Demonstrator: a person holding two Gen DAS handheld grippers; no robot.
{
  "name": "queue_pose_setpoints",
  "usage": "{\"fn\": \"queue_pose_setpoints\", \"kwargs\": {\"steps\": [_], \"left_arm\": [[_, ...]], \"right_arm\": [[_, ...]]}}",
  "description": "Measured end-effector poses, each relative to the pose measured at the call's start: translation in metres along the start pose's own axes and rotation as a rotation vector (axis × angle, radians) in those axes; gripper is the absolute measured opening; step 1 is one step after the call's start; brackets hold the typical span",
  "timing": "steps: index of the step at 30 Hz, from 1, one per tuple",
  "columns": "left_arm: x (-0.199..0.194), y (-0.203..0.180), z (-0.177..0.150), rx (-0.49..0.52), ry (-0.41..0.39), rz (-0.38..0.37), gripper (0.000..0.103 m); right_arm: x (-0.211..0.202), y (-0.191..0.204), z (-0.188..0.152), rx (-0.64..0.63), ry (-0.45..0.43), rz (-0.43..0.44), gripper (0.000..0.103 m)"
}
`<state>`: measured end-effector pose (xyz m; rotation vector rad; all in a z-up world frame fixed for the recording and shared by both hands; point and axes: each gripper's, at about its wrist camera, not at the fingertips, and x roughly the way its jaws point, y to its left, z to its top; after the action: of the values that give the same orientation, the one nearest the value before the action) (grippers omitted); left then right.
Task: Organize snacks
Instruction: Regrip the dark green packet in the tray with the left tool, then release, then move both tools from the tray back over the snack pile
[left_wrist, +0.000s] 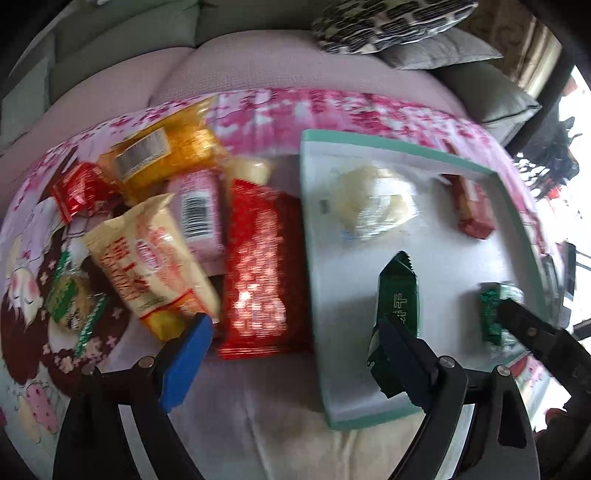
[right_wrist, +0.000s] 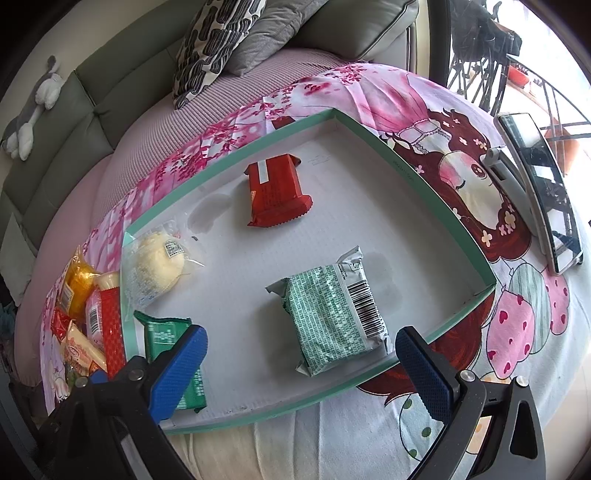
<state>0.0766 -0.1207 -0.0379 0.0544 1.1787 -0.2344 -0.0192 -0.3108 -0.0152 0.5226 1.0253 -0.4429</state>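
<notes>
Snacks (left_wrist: 192, 229) lie piled at the left beside the tray (left_wrist: 369, 144), four already inside, so both tools, left tool (left_wrist: 295, 354) and right tool (right_wrist: 301, 363), hang released, ready to grab another.

Your left wrist cam looked steeply down from close above the tray's (left_wrist: 406, 147) left rim, with the snack pile (left_wrist: 177, 229) on the left and the tray on the right. Your right wrist cam looked steeply down over the tray's (right_wrist: 424, 177) near edge, facing the far sofa (right_wrist: 92, 92). Both views shared the tray, its packets and the pile (right_wrist: 88, 321).
</notes>
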Motion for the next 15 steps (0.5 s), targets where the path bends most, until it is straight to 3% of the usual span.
{"fn": "queue_pose_setpoints", "kwargs": {"steps": [3, 15], "left_arm": [[0.0054, 0.0038, -0.0011, -0.006, 0.021, 0.034, 0.092], [0.0004, 0.0017, -0.003, 0.001, 0.007, 0.031, 0.092]], "right_arm": [[0.0, -0.0001, -0.0001, 0.001, -0.001, 0.001, 0.103], [0.0001, 0.0025, -0.0007, -0.014, 0.003, 0.006, 0.103]]}}
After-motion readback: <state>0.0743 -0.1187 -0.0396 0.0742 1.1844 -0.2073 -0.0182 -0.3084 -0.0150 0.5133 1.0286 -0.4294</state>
